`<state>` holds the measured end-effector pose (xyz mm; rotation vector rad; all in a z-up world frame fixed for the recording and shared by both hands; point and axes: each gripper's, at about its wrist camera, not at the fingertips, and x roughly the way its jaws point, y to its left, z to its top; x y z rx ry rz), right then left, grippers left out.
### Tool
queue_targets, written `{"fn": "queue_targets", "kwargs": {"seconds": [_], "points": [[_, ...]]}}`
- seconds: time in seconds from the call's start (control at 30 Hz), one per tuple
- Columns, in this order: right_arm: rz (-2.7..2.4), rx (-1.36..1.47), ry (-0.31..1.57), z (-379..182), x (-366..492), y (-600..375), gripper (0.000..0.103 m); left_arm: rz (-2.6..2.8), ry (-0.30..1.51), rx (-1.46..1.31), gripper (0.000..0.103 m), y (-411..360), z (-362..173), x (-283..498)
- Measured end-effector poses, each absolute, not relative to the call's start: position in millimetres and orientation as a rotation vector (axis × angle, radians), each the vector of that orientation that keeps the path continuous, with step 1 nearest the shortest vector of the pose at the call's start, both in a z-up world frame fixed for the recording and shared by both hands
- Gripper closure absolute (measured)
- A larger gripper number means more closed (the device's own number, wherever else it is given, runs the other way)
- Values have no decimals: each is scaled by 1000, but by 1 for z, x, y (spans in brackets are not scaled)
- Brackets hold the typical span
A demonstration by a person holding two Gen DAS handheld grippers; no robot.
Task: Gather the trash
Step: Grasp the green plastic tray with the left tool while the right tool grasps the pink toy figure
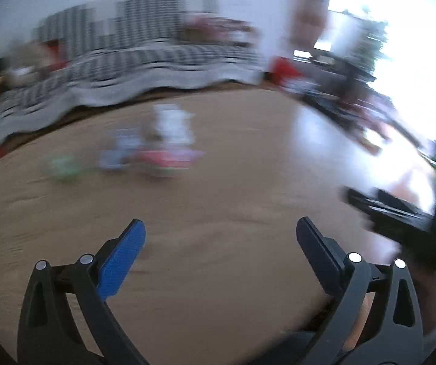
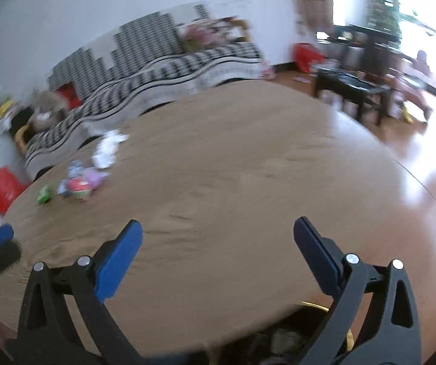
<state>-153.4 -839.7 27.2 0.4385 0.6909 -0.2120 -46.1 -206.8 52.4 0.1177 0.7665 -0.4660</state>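
Where the left wrist view looks over the round wooden table (image 1: 218, 200), the left gripper (image 1: 220, 228) is seen with its jaws spread wide and nothing between them, only bare tabletop. The trash is found far across the table as a blurred cluster: a white crumpled wad (image 1: 172, 123), a pale blue wrapper (image 1: 120, 152), a pink and red packet (image 1: 166, 159) and a small green piece (image 1: 64, 167), strung roughly in a row from left to right; which way any single piece points cannot be told, and no writing can be read through the blur. Part of the right gripper (image 1: 400, 225) is caught at the right edge as a dark smear. In the right wrist view, the right gripper (image 2: 218, 228) is likewise held wide open and empty above the table (image 2: 248, 167). The same litter is seen at the far left rim, near a striped sofa (image 2: 157, 70). Beneath the near table edge a gold-rimmed bin (image 2: 312, 305) is glimpsed; its contents are too dark and blurred to make out.
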Motion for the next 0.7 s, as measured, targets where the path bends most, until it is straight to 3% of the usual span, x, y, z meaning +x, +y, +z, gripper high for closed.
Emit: {"fn": "queue_targets", "kwargs": {"seconds": [0.2,0.3,0.4,0.7], "points": [[-71,271,776,31,-66,-758,7,-223,869,-19,7,-121,19,26],[-11,194,884,7,-14,-716,7,-147,892,-56,7,-106,-2,53],[14,159,928,-7,18,-688,7,-101,954,-57,7,-107,-25,75],[6,131,919,-11,78,-669,5,-121,920,79,6,-114,-33,148]]}}
